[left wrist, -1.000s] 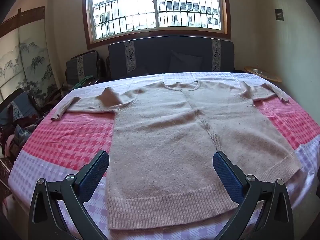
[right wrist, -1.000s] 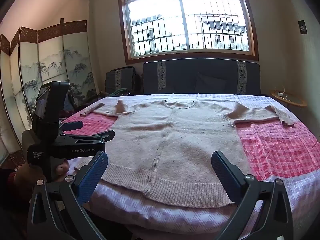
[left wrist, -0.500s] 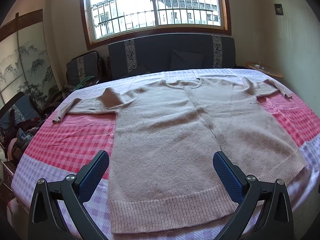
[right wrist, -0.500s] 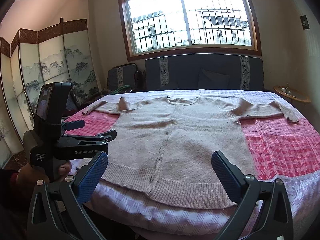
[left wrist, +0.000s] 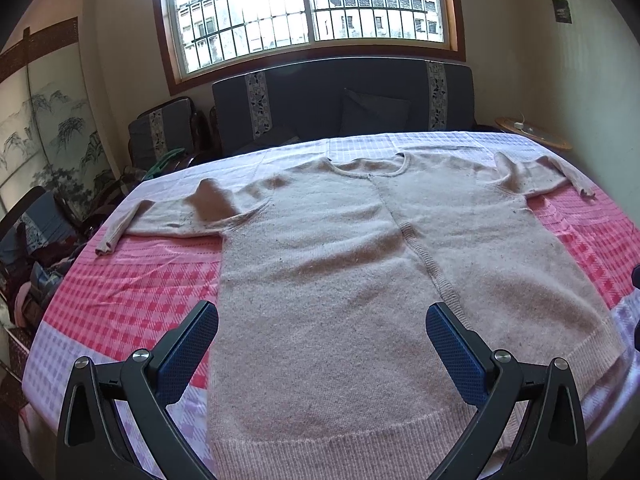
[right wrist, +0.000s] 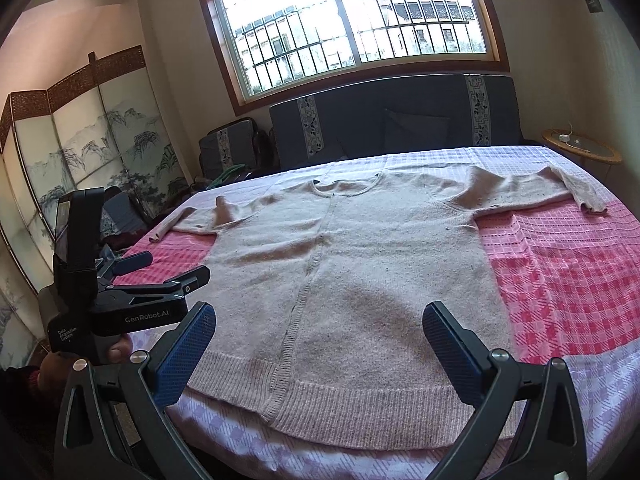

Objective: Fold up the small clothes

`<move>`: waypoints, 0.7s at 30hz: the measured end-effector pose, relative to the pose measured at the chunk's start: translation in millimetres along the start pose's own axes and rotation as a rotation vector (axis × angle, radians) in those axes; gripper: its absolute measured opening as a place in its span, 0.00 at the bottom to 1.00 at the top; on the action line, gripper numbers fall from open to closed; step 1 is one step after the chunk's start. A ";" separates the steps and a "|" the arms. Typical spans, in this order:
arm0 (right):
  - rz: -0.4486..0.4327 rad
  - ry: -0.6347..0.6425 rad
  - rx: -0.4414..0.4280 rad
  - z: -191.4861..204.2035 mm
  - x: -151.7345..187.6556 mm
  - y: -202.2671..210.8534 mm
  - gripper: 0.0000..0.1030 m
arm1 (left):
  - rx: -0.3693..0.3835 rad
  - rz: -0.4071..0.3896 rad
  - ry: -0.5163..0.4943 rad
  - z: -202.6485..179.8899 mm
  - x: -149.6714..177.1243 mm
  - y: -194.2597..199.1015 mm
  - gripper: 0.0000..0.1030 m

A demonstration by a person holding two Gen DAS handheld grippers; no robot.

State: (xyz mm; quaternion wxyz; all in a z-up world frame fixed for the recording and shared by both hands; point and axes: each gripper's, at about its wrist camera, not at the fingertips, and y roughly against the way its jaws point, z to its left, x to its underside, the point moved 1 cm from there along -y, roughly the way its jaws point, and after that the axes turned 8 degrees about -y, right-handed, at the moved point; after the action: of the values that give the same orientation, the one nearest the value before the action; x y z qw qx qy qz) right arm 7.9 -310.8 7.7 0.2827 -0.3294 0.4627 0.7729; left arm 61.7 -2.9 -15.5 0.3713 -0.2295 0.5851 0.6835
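Note:
A beige knit sweater [left wrist: 340, 280] lies flat on the bed, neck away from me, both sleeves spread out sideways. It also shows in the right wrist view [right wrist: 360, 272]. My left gripper [left wrist: 322, 320] is open and empty, hovering above the sweater's lower hem. My right gripper [right wrist: 319, 320] is open and empty, above the hem a little further back. The left gripper also shows in the right wrist view [right wrist: 160, 270], held over the bed's left side, jaws apart.
The bed has a pink and lilac checked cover [left wrist: 132, 280]. A dark sofa [left wrist: 344, 100] stands behind it under the window. A small round table [right wrist: 580, 148] is at the back right. A folding screen [right wrist: 80, 148] and clutter are on the left.
Both grippers have moved forward a little over the sweater. Both stay open. The sweater has not moved.

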 end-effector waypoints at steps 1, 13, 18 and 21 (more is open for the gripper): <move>0.002 0.005 0.002 0.8 -2.1 -2.9 1.00 | 0.005 0.004 0.003 0.2 -1.9 -2.8 1.00; 0.023 0.063 0.028 9.3 -13.8 -31.1 1.00 | 0.016 0.025 0.007 -0.8 -11.3 -24.3 1.00; 0.035 0.064 0.031 7.4 -16.3 -39.8 1.00 | 0.016 0.029 0.006 -0.6 -14.2 -31.2 1.00; 0.039 0.066 0.035 7.1 -18.7 -44.5 1.00 | 0.015 0.032 0.005 -1.4 -16.0 -35.2 1.00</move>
State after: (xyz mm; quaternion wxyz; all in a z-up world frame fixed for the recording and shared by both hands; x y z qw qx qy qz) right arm 50.8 -288.6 1.1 0.2576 -0.3408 0.4915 0.7589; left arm 98.7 -6.6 -25.9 0.3606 -0.2193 0.5946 0.6843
